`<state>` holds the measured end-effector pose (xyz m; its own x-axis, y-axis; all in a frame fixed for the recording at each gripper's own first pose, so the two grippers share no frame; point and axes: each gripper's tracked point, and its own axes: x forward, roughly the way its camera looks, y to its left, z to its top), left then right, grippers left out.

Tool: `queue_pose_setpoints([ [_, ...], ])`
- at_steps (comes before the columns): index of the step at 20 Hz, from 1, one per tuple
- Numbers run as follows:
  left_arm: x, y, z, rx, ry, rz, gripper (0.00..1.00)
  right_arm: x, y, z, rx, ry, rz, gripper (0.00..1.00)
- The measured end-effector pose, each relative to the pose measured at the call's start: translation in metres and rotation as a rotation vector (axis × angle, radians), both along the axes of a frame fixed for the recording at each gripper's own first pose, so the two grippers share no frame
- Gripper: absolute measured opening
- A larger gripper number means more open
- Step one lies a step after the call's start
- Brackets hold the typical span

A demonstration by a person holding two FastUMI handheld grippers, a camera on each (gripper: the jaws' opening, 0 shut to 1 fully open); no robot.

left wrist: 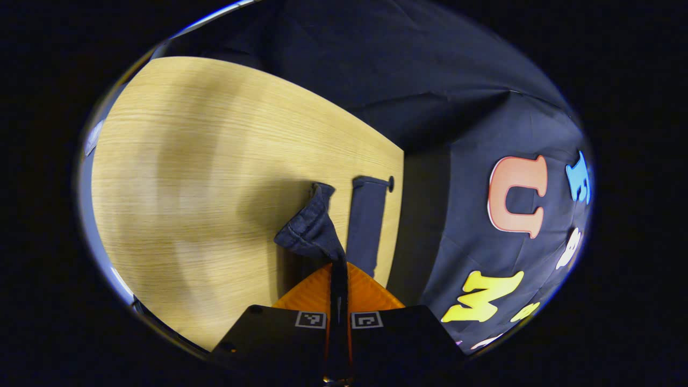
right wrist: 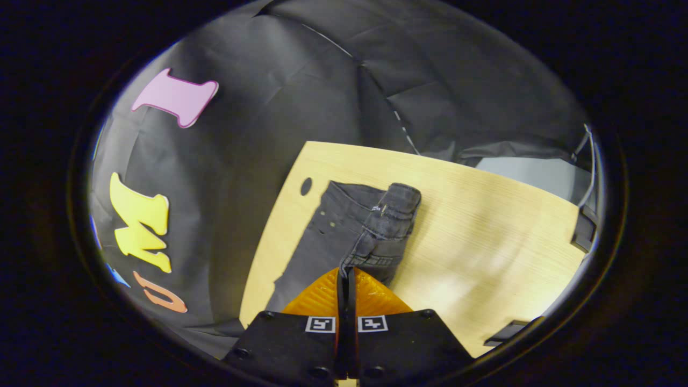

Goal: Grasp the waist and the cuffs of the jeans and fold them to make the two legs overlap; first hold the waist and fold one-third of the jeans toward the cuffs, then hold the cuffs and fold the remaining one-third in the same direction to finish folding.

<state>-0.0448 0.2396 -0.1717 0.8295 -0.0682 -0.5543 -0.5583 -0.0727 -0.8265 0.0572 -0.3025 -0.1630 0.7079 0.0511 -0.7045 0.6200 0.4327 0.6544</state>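
Observation:
Dark blue jeans lie on a light wooden table. In the left gripper view my left gripper (left wrist: 338, 266) is shut on one cuff (left wrist: 310, 228), which is lifted and bunched above the table. The other leg (left wrist: 367, 220) lies flat beside it, near the table's edge. In the right gripper view my right gripper (right wrist: 346, 271) is shut on the waist (right wrist: 384, 234), raised and folded over itself. The rest of the waist and seat (right wrist: 328, 236) lies flat to the left, by the table's edge.
The table (left wrist: 188, 177) stretches wide to the left in the left gripper view and, as the table (right wrist: 484, 236), to the right in the right gripper view. A small round hole (right wrist: 306, 186) sits near the table corner. The booth's black cloth wall stands close behind the table edge.

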Motion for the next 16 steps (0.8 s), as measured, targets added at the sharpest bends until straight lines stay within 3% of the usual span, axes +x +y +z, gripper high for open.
queue_pose_setpoints([
  [6, 0.102, 0.013, 0.000, -0.002, -0.003, -0.023, 0.03, 0.096, 0.010, 0.001, 0.033, -0.068, 0.013, 0.04],
  [8, 0.128, 0.014, -0.003, 0.002, 0.003, -0.021, 0.03, 0.122, 0.011, -0.001, 0.020, -0.076, 0.016, 0.01],
  [12, 0.186, 0.017, -0.025, 0.073, 0.029, -0.051, 0.03, 0.175, 0.012, -0.025, -0.023, -0.073, 0.016, 0.01],
  [16, 0.224, 0.012, -0.057, 0.110, 0.060, -0.082, 0.03, 0.195, 0.011, -0.057, -0.041, -0.049, 0.001, 0.01],
])
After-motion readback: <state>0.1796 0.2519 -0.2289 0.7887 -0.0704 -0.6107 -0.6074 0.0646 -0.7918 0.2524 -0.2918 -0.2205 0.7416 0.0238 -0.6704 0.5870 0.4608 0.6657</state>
